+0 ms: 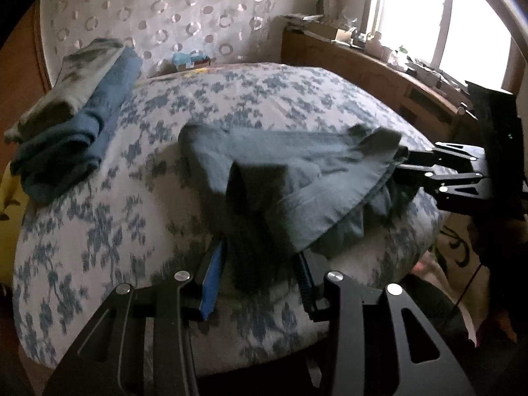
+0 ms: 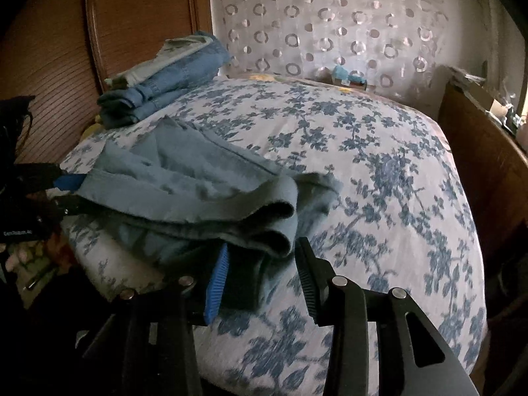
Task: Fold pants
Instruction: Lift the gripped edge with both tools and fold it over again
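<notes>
The pants (image 1: 297, 178) lie folded in a grey-blue bundle at the near edge of the bed (image 1: 109, 231), on its blue-flowered cover. In the right wrist view the same pants (image 2: 184, 184) show stacked layers with a rolled fold facing the camera.

Left gripper (image 1: 260, 283): jaws stand apart. A dark flap of the pants hangs down between the fingers. The blue pad (image 1: 213, 283) on one finger and the black pad on the other both show clear of the cloth; neither presses on it. Not gripping.

Right gripper (image 2: 260, 280): jaws stand apart. A folded end of the pants sits between the fingers, close against the blue-padded finger (image 2: 216, 283); whether cloth touches that pad cannot be told. A gap shows between the cloth and the black finger on the other side. Not gripping.

Each gripper is visible in the other's view at the opposite end of the bundle: the right gripper (image 1: 412, 168) at the right end of the pants, the left gripper (image 2: 62, 191) at the left end.

A stack of folded clothes (image 1: 66, 125), blue denim with a pale grey-green piece on top, lies at the far left corner of the bed, well apart from the pants. A small box (image 1: 191, 59) sits at the far edge, before a curtain (image 1: 158, 10) with ring patterns. A wooden shelf (image 1: 379, 66) runs along the right side under a bright window (image 1: 462, 16).
</notes>
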Demonstrator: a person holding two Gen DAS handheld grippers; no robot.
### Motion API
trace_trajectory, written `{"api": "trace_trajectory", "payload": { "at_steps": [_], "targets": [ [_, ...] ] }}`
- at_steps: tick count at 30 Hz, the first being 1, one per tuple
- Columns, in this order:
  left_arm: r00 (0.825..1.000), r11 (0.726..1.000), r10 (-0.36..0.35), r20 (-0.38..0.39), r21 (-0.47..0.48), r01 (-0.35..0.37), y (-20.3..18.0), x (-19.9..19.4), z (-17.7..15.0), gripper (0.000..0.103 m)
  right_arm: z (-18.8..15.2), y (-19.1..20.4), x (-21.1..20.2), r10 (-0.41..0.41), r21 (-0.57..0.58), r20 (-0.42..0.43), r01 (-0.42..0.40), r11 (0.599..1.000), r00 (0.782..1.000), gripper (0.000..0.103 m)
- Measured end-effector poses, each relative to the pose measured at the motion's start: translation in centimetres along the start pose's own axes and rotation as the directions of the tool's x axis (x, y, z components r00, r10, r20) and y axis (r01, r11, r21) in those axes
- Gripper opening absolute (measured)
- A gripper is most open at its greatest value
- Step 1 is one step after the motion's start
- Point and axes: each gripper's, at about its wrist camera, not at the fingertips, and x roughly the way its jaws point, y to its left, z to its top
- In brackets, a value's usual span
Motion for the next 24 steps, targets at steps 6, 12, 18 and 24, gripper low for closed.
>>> {"api": "trace_trajectory", "payload": {
  "at_steps": [6,12,18,24],
  "targets": [
    [1.000,1.000,0.014,0.003,0.002,-0.014,0.8,1.4,2.5,0.041,2.1,-0.6,1.6,-0.005,-0.004,0.002,0.005,1.000,1.000,0.042],
    [0.999,0.998,0.031,0.041,-0.050,-0.029,2.5,1.0,5.6,0.041,4.5,-2.3,3.1,-0.003,0.059,0.024,0.002,0.998,1.000,0.042],
    [0.996,0.999,-0.009,0.087,-0.043,0.013,2.0,-0.9,6.6,0.041,5.5,-3.0,4.0,0.004,0.103,0.036,-0.007,0.995,0.999,0.042],
    [0.989,0.997,-0.052,0.135,-0.045,0.059,0.9,-2.8,6.2,0.041,5.3,-3.3,4.1,-0.001,0.120,0.045,-0.004,0.993,0.999,0.042]
  ]
}}
